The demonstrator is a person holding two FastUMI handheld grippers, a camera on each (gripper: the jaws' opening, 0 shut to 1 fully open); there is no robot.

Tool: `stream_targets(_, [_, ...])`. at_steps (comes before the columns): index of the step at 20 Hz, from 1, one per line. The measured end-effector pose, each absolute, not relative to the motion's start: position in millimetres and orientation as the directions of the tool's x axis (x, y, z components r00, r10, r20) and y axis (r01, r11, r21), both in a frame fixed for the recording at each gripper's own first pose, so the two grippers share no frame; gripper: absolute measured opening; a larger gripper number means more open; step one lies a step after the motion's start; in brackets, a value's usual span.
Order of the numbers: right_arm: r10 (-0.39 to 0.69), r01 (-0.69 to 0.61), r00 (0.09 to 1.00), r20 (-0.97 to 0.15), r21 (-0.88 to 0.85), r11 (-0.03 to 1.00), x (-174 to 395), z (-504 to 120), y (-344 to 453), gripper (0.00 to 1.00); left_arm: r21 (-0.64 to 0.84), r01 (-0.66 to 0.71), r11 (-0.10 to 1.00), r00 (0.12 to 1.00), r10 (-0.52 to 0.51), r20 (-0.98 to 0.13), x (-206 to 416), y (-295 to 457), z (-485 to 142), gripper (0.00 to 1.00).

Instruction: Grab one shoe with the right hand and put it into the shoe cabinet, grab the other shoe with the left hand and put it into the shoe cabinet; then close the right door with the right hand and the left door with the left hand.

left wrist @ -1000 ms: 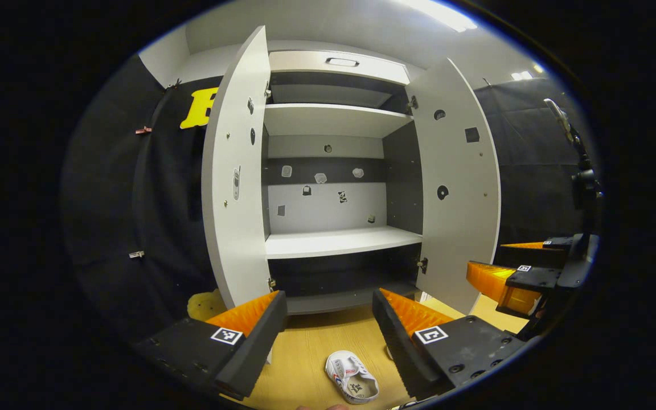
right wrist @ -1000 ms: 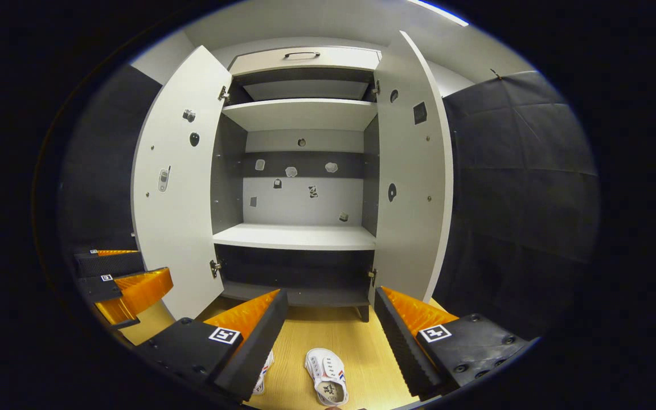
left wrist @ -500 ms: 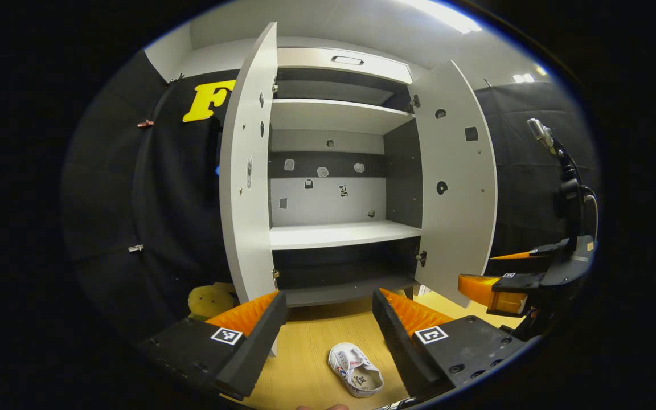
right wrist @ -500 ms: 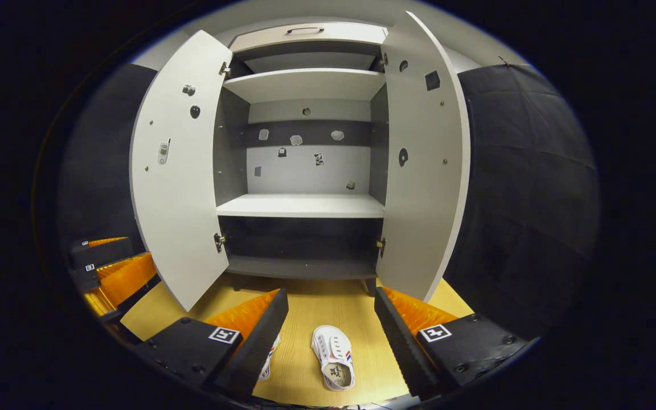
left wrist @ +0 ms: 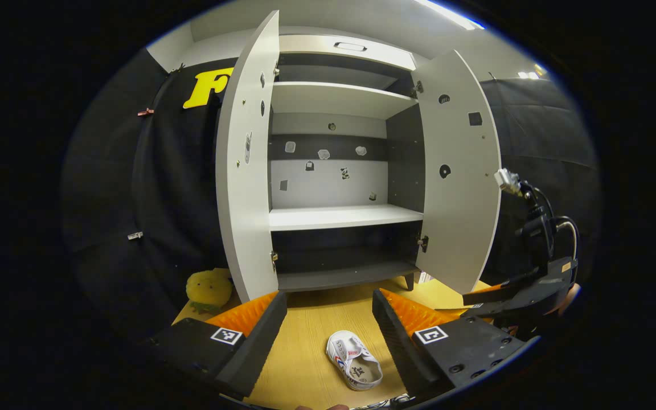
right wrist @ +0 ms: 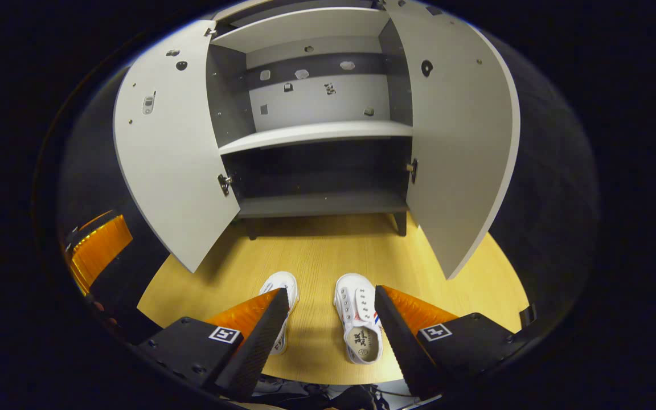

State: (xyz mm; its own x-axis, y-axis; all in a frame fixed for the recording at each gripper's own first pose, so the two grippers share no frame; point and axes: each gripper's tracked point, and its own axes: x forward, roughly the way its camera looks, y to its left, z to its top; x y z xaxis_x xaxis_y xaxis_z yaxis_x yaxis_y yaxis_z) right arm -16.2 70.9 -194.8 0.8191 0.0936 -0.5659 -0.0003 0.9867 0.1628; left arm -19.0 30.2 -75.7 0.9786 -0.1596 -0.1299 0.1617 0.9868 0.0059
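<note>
Two shoes (right wrist: pixel 359 319) lie on the floor (right wrist: pixel 328 250) before one shoe cabinet (right wrist: pixel 316 131), two doors (right wrist: pixel 168 154) open; both grippers' (right wrist: pixel 328 330) fingers (right wrist: pixel 259 336) spread wide, empty.

A yellow plush toy (left wrist: pixel 208 289) sits on the wooden floor (left wrist: pixel 311 347) against the black cloth wall (left wrist: pixel 163 188) — 2 small clips (left wrist: pixel 135 235) hang on that cloth.

Black hand-held gripper (left wrist: pixel 329 336) bodies, square markers
</note>
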Motion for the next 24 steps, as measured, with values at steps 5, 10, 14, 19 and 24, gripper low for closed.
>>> stream_targets(5, [0.148,-0.009,0.715,-0.684,0.202,0.979,-26.6,-262.4,78.5,0.99,-0.018,0.122,0.992,0.973,-0.123,-0.194,-12.2,29.3,-92.5,0.94])
stream_targets(10, [0.163,0.014,0.640,-0.751,0.223,0.975,-30.3,-317.9,80.7,0.99,0.007,0.103,0.995,0.968,-0.099,-0.229,-8.1,33.2,-103.2,0.94])
stream_targets(14, [0.152,0.012,0.618,-0.772,0.203,0.979,-22.6,-346.8,80.9,0.99,0.012,0.100,0.995,0.960,-0.093,-0.262,-5.8,33.5,-116.3,0.94])
stream_targets(19, [0.132,0.021,0.633,-0.763,0.187,0.982,-9.7,-366.9,79.5,0.99,0.034,0.106,0.994,0.956,-0.092,-0.277,-4.4,32.2,-125.2,0.94])
stream_targets(24, [0.089,0.063,0.692,-0.717,0.183,0.981,13.0,-382.3,79.7,0.93,0.031,0.106,0.994,0.949,-0.092,-0.301,-4.9,31.4,-134.1,0.94])
